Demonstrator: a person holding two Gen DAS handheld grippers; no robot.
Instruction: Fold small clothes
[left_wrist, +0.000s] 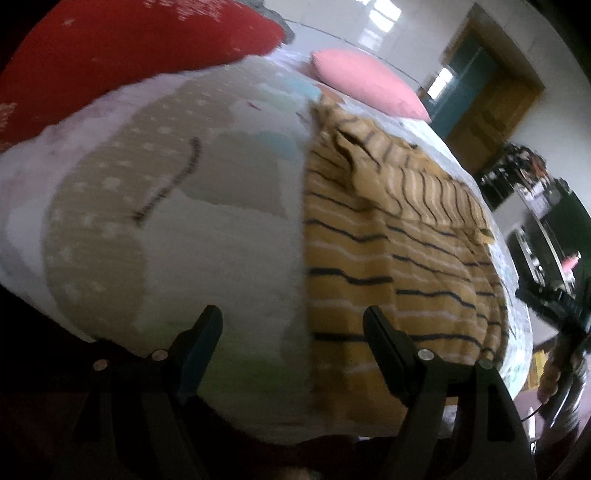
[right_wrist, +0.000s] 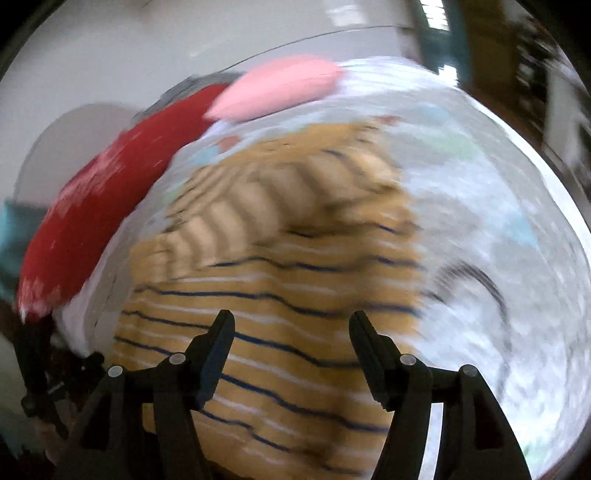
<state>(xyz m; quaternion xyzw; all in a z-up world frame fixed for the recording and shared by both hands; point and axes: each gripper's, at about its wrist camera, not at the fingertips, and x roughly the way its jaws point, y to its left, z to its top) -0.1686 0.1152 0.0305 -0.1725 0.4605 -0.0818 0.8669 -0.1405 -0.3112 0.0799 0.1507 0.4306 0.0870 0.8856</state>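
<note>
Bedding with a pale cartoon print (left_wrist: 155, 221) carries everything here; no box, basket or other container shows. On this bed cover lies the striped jumper (left_wrist: 388, 258), mustard yellow with thin dark and white bands, its body spread flat and one sleeve folded across the upper part. Beyond the jumper a pink pillow (left_wrist: 369, 83) rests on the cover, and a red cushion (left_wrist: 129, 48) sits beside that. The left gripper (left_wrist: 293, 321) hangs over the jumper's near edge, fingers spread with nothing between them. The right gripper (right_wrist: 291, 321) hovers above the jumper's body, likewise spread and empty, in a blurred view
</note>
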